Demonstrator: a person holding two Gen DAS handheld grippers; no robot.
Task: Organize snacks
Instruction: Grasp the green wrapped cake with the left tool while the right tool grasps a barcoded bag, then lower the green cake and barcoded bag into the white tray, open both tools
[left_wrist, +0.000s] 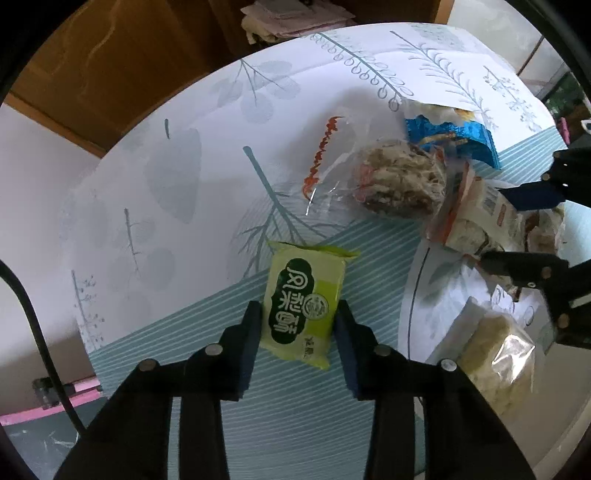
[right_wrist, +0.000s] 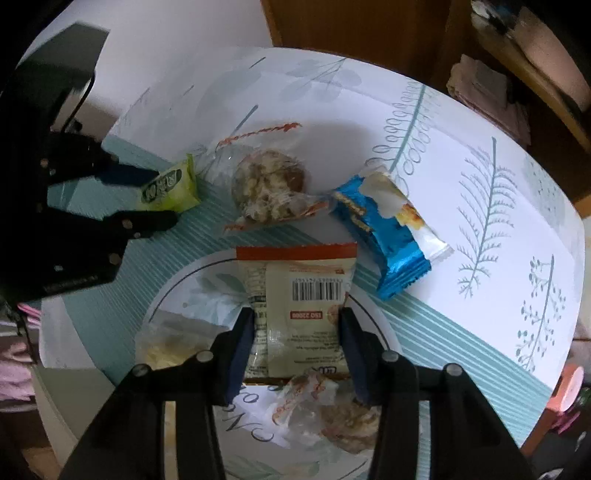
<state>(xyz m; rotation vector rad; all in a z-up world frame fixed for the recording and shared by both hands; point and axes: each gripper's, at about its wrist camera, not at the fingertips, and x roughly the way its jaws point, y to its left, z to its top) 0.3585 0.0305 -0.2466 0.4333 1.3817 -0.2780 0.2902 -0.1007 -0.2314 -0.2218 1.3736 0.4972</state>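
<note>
My left gripper (left_wrist: 298, 314) is shut on a green pineapple-cake packet (left_wrist: 304, 302), held just above the patterned tablecloth; it also shows in the right wrist view (right_wrist: 168, 188). My right gripper (right_wrist: 297, 321) is shut on a beige snack packet with a barcode and orange top strip (right_wrist: 299, 295), held over a white round plate (right_wrist: 177, 288). The plate holds a clear bag of pale snack (right_wrist: 166, 345) and a wrapped cookie (right_wrist: 343, 413). On the cloth lie a clear-wrapped round cake (right_wrist: 267, 188) and a blue wafer packet (right_wrist: 388, 225).
The table (left_wrist: 184, 166) has a white and teal leaf-print cloth. Brown wooden furniture (left_wrist: 110, 55) stands behind it, with folded cloths (right_wrist: 484, 92) on a shelf. A black cable (left_wrist: 37, 332) hangs at the left table edge.
</note>
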